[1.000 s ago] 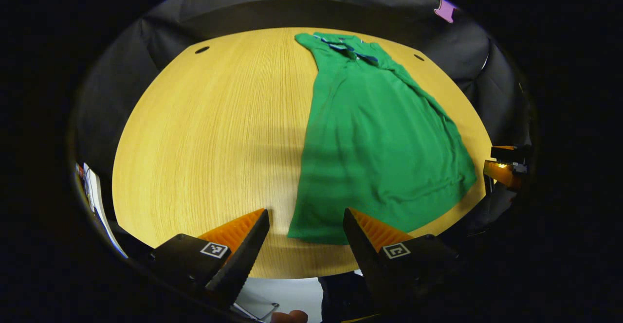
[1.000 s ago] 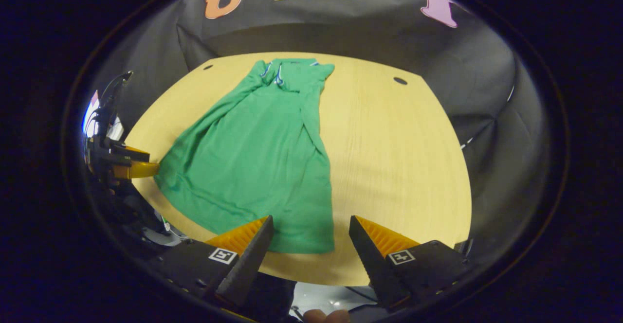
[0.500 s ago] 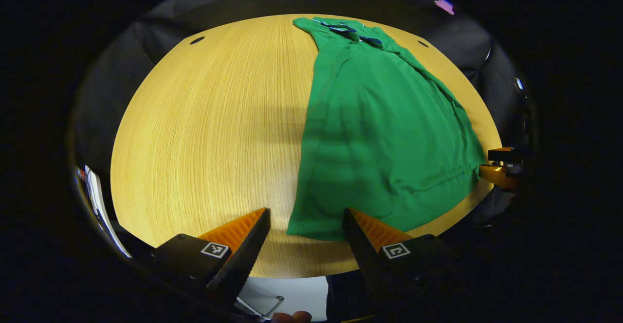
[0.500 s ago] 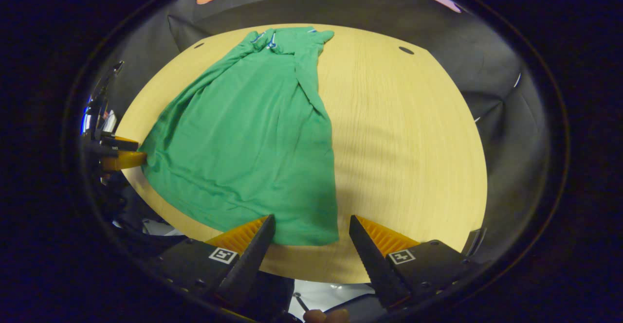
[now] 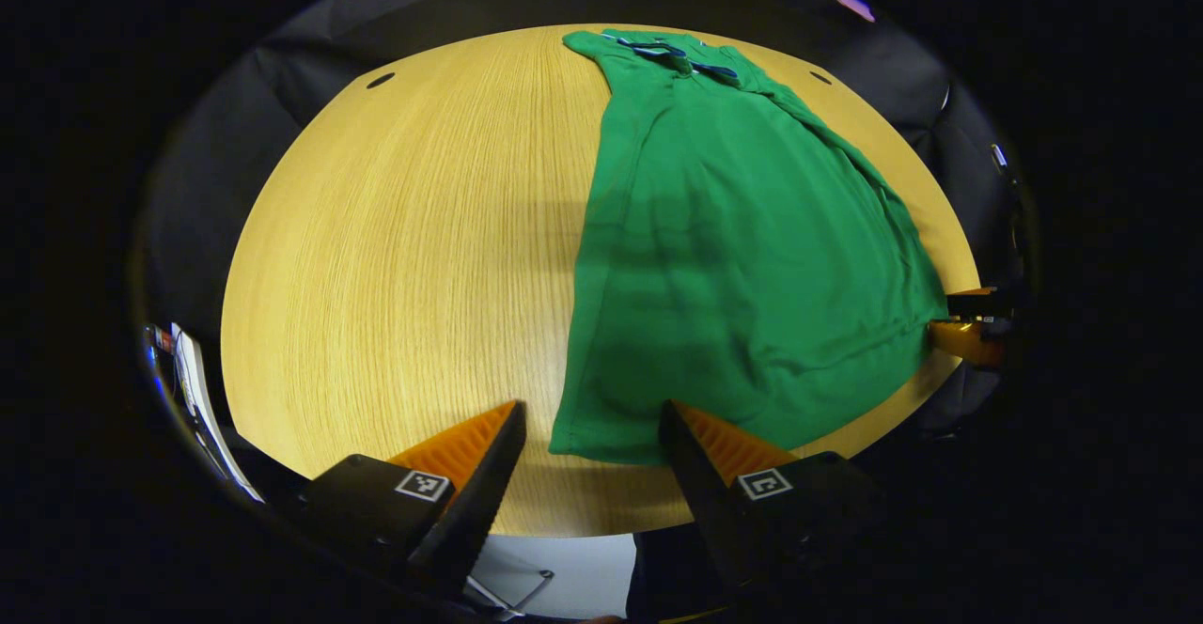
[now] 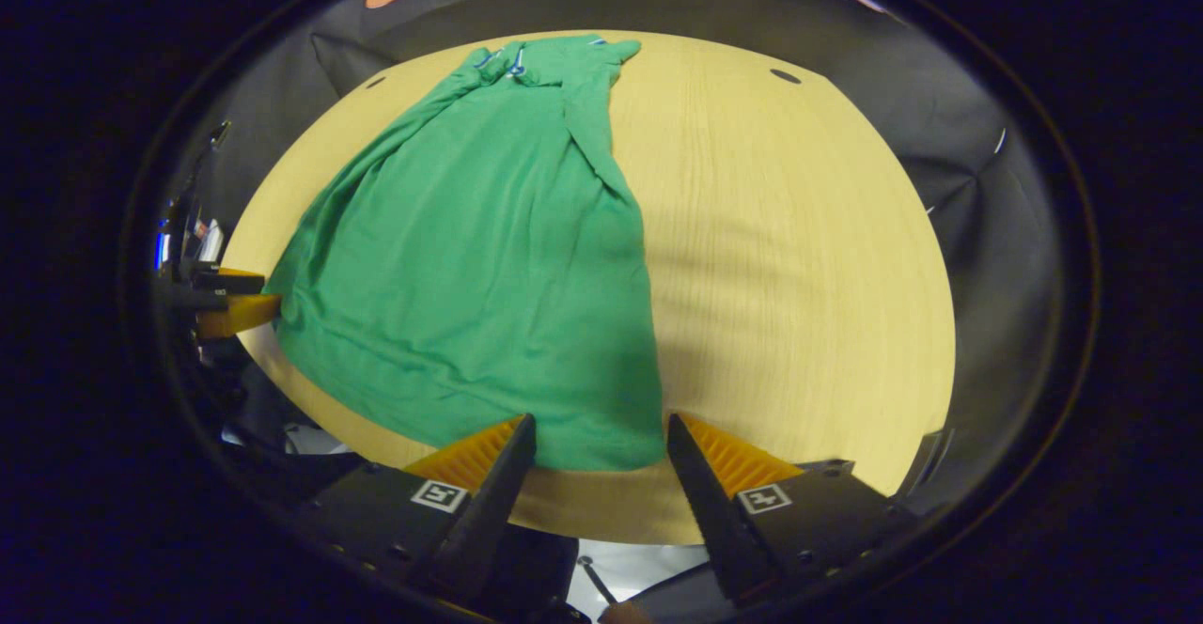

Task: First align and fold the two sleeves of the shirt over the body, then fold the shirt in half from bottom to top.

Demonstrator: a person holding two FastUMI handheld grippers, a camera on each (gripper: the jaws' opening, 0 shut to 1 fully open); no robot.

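Left gripper view: a green shirt (image 5: 742,248) is seen lying flat on the pale wooden surface (image 5: 404,257), its collar at the far edge and its hem at the near edge. Both sleeves are already folded in over the body, so that a long narrow shape is formed. The left claw (image 5: 590,431) is held open just above the near edge, and the hem's left corner is framed between its two fingers without being pinched. At the hem's other corner the right claw (image 5: 963,328) is seen from the side, close to the cloth; contact cannot be judged.

From the right gripper view, the shirt (image 6: 479,248) is shown on the left half of the surface (image 6: 799,257). The right claw (image 6: 600,441) is spread open, with the hem's right corner lying between its fingers, ungripped. The left claw (image 6: 235,309) is seen beside the far hem corner.
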